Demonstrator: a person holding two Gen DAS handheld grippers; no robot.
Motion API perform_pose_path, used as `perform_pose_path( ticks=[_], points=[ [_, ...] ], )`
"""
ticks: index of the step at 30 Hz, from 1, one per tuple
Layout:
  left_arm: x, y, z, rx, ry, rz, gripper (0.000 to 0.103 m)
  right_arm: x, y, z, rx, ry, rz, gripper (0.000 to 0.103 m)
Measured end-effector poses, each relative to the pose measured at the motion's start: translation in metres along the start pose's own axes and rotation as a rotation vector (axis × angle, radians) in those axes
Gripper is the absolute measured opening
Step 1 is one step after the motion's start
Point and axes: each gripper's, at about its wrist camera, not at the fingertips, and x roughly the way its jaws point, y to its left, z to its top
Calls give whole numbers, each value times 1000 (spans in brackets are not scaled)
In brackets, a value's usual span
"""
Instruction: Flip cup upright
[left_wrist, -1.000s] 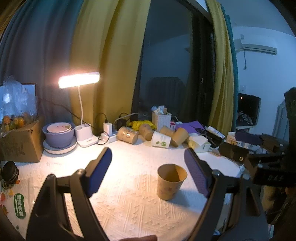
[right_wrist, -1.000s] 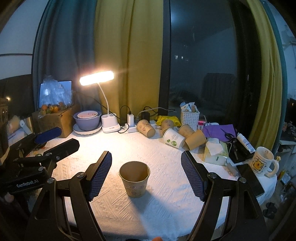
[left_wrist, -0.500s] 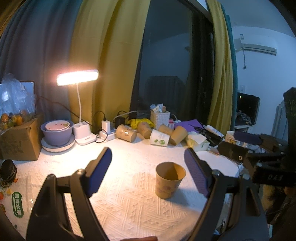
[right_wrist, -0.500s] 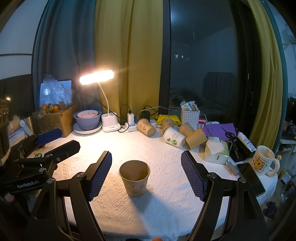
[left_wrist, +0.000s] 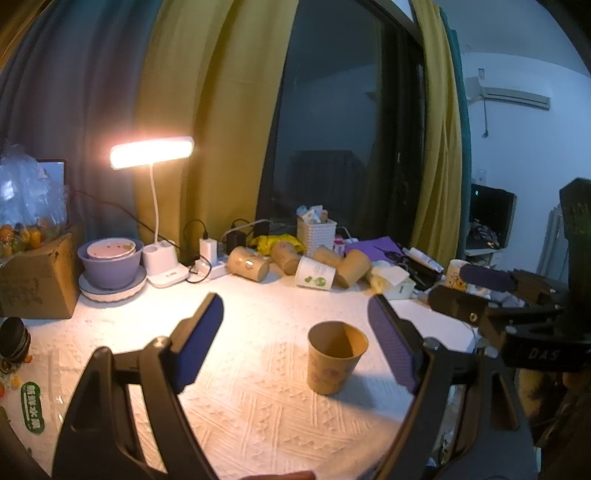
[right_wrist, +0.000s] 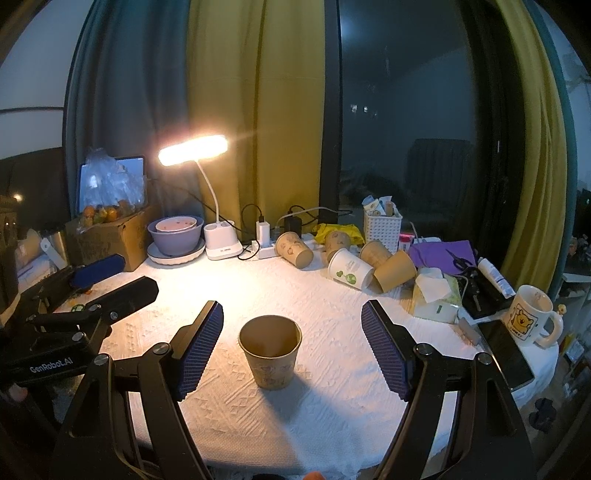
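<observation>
Currently the cup (right_wrist: 269, 350) stands upright, mouth up, on the white cloth of the table (right_wrist: 332, 417), toward its near edge and well apart from the toppled paper cups (right_wrist: 354, 264) along the far edge. Right gripper (right_wrist: 291, 347): fingers spread wide, the cup between them, touching neither pad. Left gripper (left_wrist: 295, 347): likewise spread, holding nothing, with the cup nearer its right pad (left_wrist: 393, 349). A lit desk lamp (right_wrist: 194, 149) stands at the far left edge.
</observation>
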Motion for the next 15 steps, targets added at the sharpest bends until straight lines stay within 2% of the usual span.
perform_pose_path(
  ticks=[15],
  points=[
    [0, 1, 3, -8, -1, -7, 82, 2, -2, 0, 6, 5, 2, 80]
  ],
)
